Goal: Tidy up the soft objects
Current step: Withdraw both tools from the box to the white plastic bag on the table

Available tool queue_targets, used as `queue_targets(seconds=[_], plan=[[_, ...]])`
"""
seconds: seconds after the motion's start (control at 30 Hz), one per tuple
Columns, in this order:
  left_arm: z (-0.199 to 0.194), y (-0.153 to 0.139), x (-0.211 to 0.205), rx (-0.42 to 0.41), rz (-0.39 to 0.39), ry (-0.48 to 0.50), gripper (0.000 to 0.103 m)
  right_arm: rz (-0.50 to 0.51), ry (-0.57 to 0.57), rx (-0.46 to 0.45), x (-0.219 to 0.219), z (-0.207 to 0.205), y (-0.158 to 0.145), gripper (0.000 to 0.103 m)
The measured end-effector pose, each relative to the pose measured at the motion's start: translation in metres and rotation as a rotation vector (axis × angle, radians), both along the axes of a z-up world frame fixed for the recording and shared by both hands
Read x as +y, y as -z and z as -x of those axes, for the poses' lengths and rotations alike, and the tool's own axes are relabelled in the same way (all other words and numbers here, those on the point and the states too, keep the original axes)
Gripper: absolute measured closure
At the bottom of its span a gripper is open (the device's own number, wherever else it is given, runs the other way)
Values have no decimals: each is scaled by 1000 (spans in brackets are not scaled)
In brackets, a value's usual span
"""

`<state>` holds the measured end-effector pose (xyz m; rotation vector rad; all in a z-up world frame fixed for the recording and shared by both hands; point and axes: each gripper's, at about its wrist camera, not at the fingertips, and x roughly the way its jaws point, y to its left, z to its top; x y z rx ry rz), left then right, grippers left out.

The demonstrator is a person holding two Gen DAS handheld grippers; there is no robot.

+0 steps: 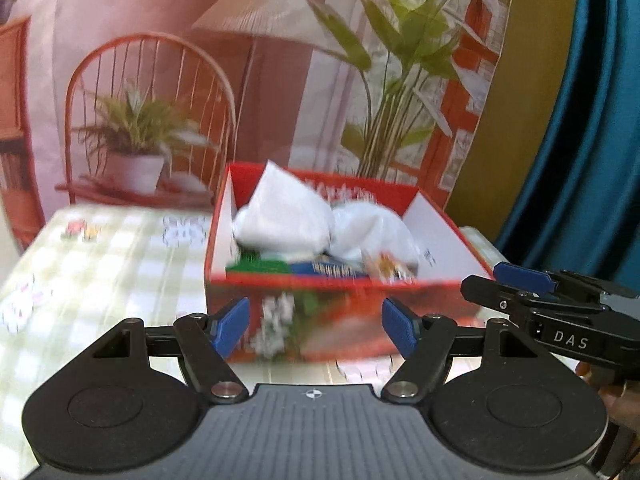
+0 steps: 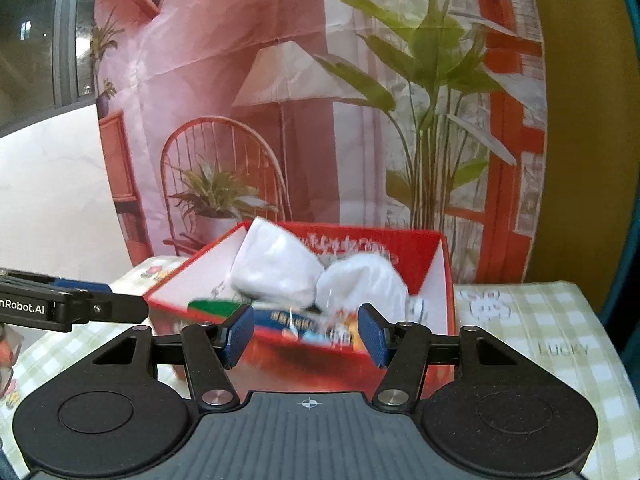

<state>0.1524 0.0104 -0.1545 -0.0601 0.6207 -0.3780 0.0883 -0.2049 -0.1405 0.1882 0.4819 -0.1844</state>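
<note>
Red box, open-topped, on checked tabletop: holds two white soft bundles, side by side and heaped above the rim, over flat packets in green and blue; print blurred. Left gripper: fingers spread, empty, held just before the box front. Right gripper: fingers spread, empty, near the box's front edge. No loose soft item visible on the tabletop in either view. Judgement: the gathering looks largely done; tidying the bundles inside may remain.
</note>
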Motion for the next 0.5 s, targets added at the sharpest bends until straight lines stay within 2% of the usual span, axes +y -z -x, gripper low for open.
queue_targets(seconds=[0.2,0.33,0.5], plan=[[22,27,10,50,23,-64,28,-19,23,45,15,29,29,48],[20,43,20,94,22,-112,27,-5,28,105,24,38,53,48],[9,57,28,136,54,-129,26,-65,46,154,21,42,78,48]])
